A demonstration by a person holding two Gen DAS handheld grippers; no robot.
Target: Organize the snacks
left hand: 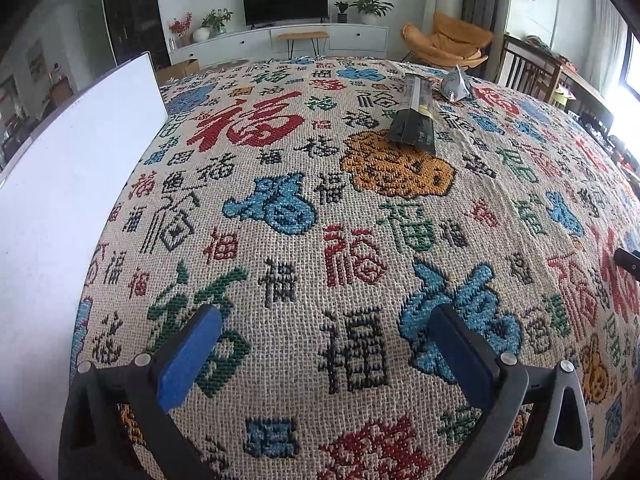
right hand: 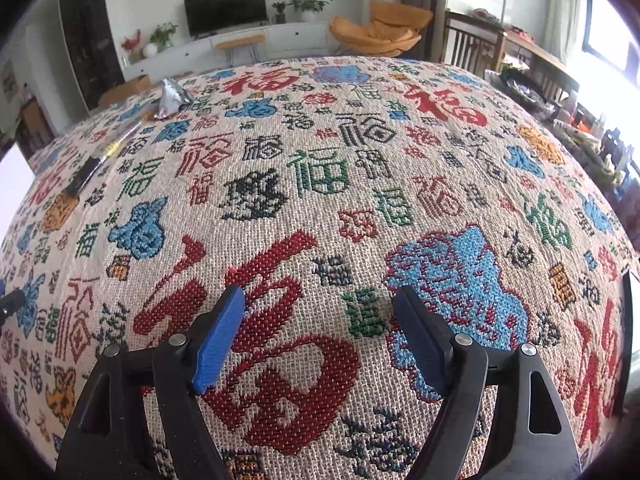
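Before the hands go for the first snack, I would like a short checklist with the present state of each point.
1. Left gripper open, nothing between the fingers: ok.
2. Right gripper open, nothing between the fingers: ok.
3. Dark packet lies flat on the cloth with nothing on it: ok.
4. Silver pouch free of the dark packet: cannot tell, they lie very close at the far end.
5. Way from the left gripper to the dark packet free of objects: ok.
6. A place for the snacks: cannot tell; a white board stands at the left, but no box or tray shows.
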